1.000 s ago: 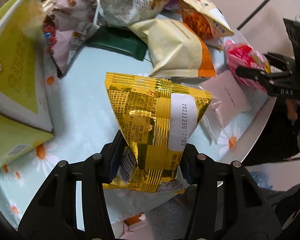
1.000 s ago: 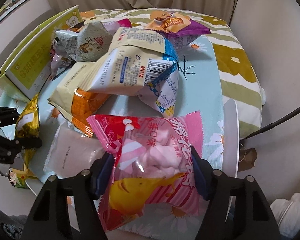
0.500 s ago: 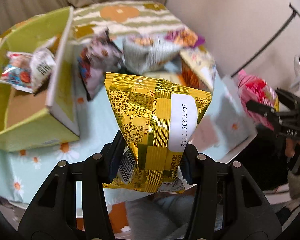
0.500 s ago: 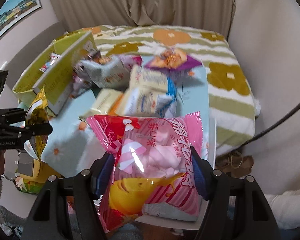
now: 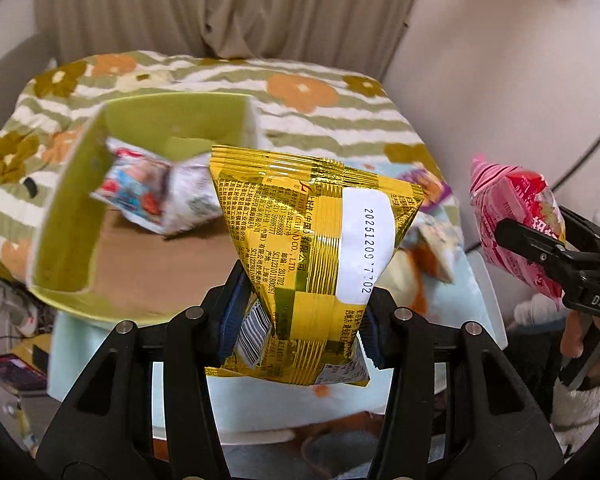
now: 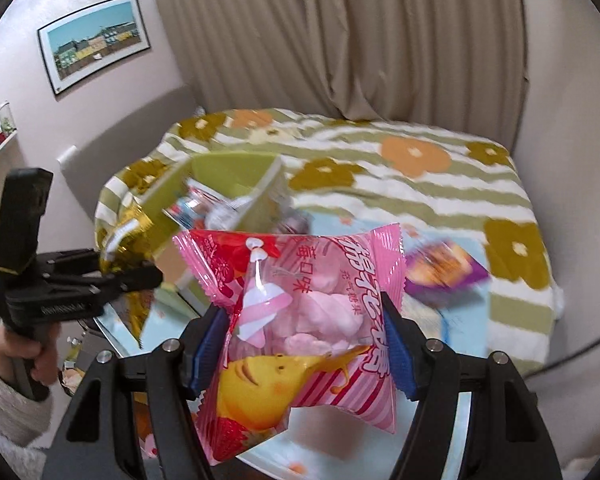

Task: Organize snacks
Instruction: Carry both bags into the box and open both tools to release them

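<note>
My left gripper (image 5: 300,320) is shut on a gold foil snack bag (image 5: 308,240) and holds it in the air near an open green cardboard box (image 5: 100,200). The box holds a couple of snack packets (image 5: 156,196). My right gripper (image 6: 300,344) is shut on a pink marshmallow bag (image 6: 308,320), also lifted above the table. In the left wrist view the right gripper (image 5: 548,248) and pink bag (image 5: 512,208) show at the right. In the right wrist view the left gripper (image 6: 112,276) and gold bag (image 6: 128,248) show at the left, before the box (image 6: 228,184).
A round table with a light blue daisy cloth (image 5: 260,404) bears more snack bags, among them a purple one (image 6: 440,272) and an orange-and-cream one (image 5: 416,280). A bed with a green striped flower blanket (image 6: 420,160) lies behind. Curtains and walls stand beyond.
Both grippers have risen and tilted up with their bags, away from the table top. The left gripper now looks into the open green box, which was at its left before.
</note>
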`<action>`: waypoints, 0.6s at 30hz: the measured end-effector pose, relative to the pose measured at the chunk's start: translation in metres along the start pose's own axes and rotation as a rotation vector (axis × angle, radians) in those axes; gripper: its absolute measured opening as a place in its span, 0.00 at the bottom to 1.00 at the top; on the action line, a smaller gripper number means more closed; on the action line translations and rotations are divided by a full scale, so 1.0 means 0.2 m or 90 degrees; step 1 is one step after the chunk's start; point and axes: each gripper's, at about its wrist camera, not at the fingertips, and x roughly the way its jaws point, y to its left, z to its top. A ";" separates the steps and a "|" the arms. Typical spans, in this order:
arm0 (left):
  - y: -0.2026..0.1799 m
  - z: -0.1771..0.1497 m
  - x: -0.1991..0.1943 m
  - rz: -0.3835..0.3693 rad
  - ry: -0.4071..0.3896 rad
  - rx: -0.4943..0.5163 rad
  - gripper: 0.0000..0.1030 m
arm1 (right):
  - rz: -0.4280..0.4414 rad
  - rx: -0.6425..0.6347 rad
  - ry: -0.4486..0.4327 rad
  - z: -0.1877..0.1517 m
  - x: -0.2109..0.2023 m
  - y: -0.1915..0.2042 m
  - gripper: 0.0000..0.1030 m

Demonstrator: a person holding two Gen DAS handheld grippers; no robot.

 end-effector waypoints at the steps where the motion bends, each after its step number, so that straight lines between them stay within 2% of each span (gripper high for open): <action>1: 0.05 0.02 -0.01 0.008 0.000 -0.005 0.44 | 0.004 -0.003 -0.004 0.04 0.03 0.04 0.63; 3: 0.15 0.05 0.01 0.025 0.001 -0.012 0.44 | 0.016 -0.003 -0.007 0.12 0.11 0.13 0.63; 6: 0.33 0.10 0.05 0.084 0.009 -0.013 0.44 | 0.033 0.012 -0.003 0.22 0.24 0.23 0.64; 7: 0.39 0.11 0.08 0.090 0.013 -0.017 0.44 | 0.041 0.019 0.002 0.25 0.29 0.27 0.64; 13: 0.65 0.19 0.25 0.085 0.052 -0.012 0.44 | 0.036 0.051 0.028 0.35 0.53 0.47 0.64; 18: 0.74 0.24 0.38 0.081 0.088 0.010 0.44 | 0.013 0.066 0.042 0.40 0.64 0.57 0.64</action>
